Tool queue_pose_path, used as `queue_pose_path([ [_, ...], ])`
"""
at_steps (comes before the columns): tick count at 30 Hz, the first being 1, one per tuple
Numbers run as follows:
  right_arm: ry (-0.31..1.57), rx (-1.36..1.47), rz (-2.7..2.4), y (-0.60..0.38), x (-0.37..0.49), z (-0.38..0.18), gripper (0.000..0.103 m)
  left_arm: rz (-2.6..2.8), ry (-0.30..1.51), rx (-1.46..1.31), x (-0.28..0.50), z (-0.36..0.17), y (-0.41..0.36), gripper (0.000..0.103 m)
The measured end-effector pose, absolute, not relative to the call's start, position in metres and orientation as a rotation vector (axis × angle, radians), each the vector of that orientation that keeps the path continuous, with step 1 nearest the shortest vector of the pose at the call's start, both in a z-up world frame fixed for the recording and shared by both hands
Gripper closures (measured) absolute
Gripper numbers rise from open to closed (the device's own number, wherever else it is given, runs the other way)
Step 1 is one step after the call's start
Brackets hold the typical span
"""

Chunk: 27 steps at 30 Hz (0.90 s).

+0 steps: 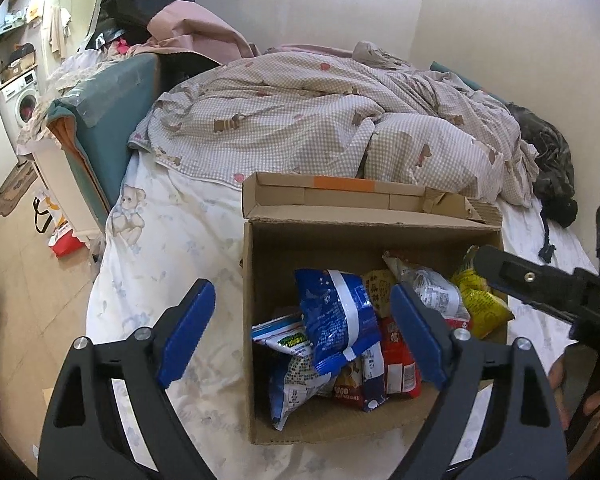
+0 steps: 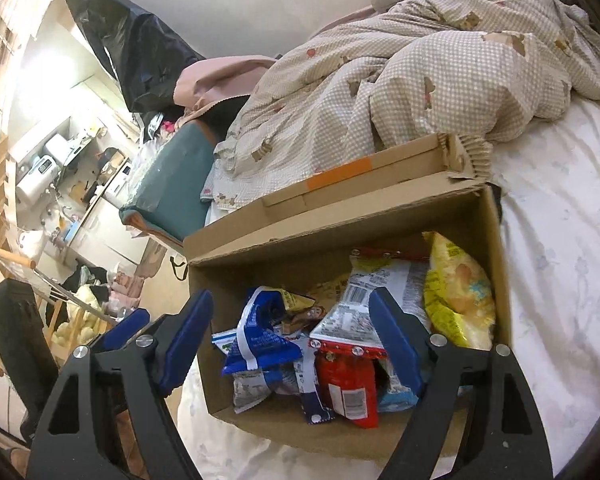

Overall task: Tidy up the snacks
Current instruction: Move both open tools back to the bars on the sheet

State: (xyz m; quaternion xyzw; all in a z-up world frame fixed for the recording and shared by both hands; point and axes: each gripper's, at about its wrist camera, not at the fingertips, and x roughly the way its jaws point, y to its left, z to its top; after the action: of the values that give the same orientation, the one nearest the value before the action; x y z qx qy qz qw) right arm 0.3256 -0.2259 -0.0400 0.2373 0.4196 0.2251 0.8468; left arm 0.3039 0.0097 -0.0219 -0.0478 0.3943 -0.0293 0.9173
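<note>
An open cardboard box (image 1: pixel 260 420) stands on the bed and holds several snack packets: a blue packet (image 1: pixel 336 320), a red packet (image 1: pixel 398 364), a white packet (image 1: pixel 432 288) and a yellow packet (image 1: pixel 480 300). My left gripper (image 1: pixel 300 332) is open and empty, above the box's left wall. My right gripper (image 2: pixel 292 344) is open and empty above the box (image 2: pixel 260 420), over the blue packet (image 2: pixel 260 344) and red packet (image 2: pixel 344 384). The yellow packet (image 2: pixel 460 300) leans at the right wall. The right gripper's body also shows in the left wrist view (image 1: pixel 540 284).
A rumpled checked duvet (image 1: pixel 320 120) lies behind the box, whose lid flap (image 1: pixel 340 196) is folded back. A teal cushion (image 1: pixel 112 96) stands at the bed's left. The bed edge drops to a cluttered floor (image 1: pixel 28 248) on the left. A wall runs along the right.
</note>
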Motion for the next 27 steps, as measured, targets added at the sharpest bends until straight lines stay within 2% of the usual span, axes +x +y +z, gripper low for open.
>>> queue_pose_path([
  [14, 0.885, 0.472, 0.426, -0.244, 0.278, -0.028, 0.02, -0.048, 0.79, -0.124, 0.268, -0.008, 0.018, 0.016],
  [27, 0.965, 0.516, 0.353, -0.266, 0.231, -0.045, 0.02, -0.049, 0.816, -0.171, 0.227, -0.01, 0.028, 0.016],
])
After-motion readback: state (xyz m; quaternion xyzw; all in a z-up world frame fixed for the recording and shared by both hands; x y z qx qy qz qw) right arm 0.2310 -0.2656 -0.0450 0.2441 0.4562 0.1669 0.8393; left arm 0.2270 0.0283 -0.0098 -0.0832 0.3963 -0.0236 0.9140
